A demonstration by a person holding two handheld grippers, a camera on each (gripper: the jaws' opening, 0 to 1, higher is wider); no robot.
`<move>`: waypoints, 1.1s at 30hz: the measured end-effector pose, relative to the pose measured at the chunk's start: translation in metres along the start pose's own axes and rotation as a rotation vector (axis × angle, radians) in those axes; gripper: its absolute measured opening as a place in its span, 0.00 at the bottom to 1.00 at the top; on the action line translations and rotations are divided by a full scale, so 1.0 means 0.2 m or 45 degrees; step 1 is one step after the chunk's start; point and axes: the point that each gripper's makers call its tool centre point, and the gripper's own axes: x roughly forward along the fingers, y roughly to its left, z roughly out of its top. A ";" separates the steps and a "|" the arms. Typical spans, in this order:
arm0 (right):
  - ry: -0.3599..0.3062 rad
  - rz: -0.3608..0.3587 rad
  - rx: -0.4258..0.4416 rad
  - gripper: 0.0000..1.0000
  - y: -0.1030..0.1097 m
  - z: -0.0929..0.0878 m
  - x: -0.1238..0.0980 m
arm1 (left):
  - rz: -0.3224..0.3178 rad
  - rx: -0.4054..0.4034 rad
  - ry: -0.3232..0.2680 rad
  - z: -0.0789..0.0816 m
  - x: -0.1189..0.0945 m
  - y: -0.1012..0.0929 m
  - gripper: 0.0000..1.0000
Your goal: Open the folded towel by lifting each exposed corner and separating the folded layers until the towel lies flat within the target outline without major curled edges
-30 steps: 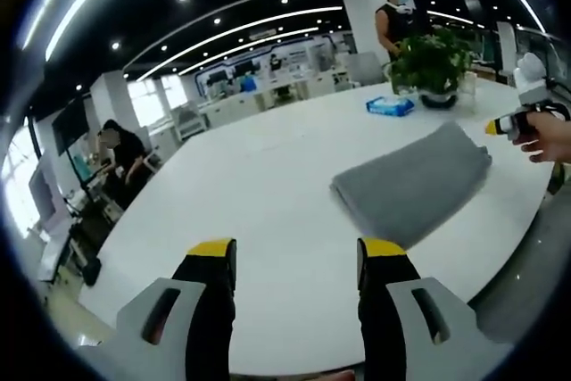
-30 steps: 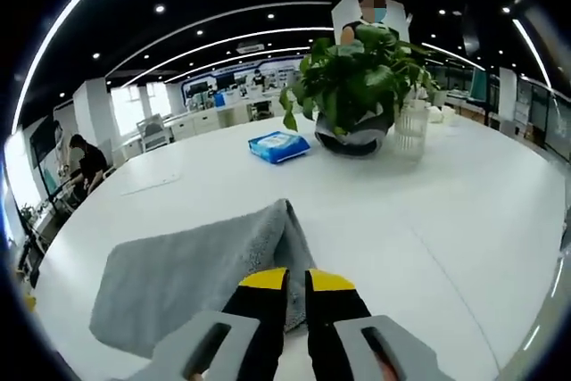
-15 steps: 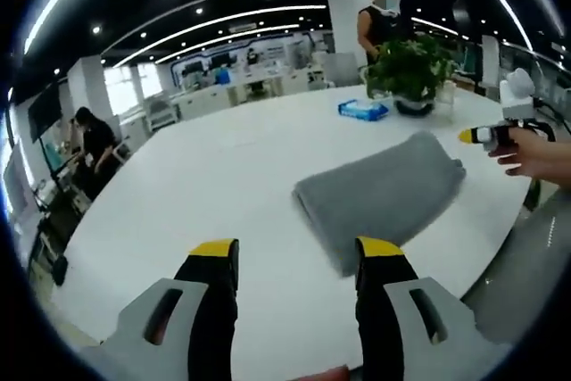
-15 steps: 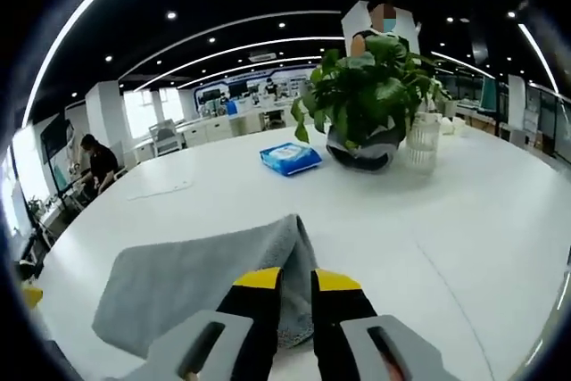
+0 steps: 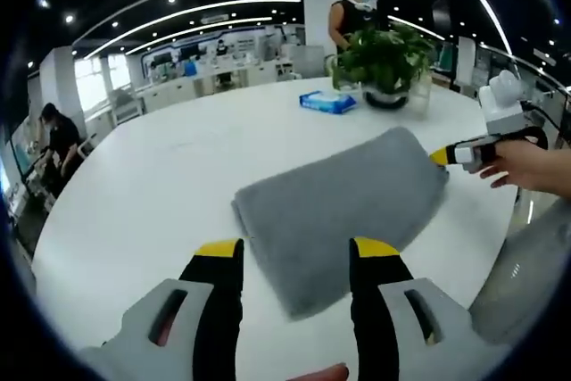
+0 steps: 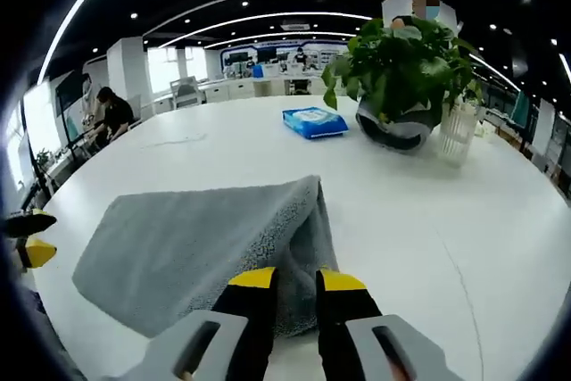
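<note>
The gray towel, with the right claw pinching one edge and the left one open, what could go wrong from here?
1. The right claw seems shut on the thick folded edge of the gray towel; it may hold several layers, so lifting drags the whole fold.
2. The left claw is open above the near corner, pinning nothing, so the towel could slide across the smooth white table.
</note>
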 end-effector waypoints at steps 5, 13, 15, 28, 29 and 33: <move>0.067 0.023 -0.075 0.11 0.04 -0.07 0.04 | -0.031 0.007 0.030 -0.06 0.09 -0.02 0.35; 0.060 0.017 -0.007 0.09 0.04 -0.09 0.04 | -0.076 0.041 0.177 -0.23 0.17 -0.08 0.35; 0.053 0.021 -0.021 0.09 0.04 -0.09 0.05 | -0.072 0.042 0.195 -0.28 0.18 -0.10 0.35; 0.045 0.047 -0.018 0.09 0.04 -0.10 0.05 | -0.093 0.072 0.078 -0.27 0.18 -0.08 0.35; 0.048 0.054 -0.011 0.09 0.04 -0.10 0.05 | -0.096 0.073 0.083 -0.26 0.18 -0.08 0.34; 0.052 0.082 0.028 0.09 0.03 -0.10 0.04 | -0.119 0.085 0.114 -0.26 0.19 -0.08 0.34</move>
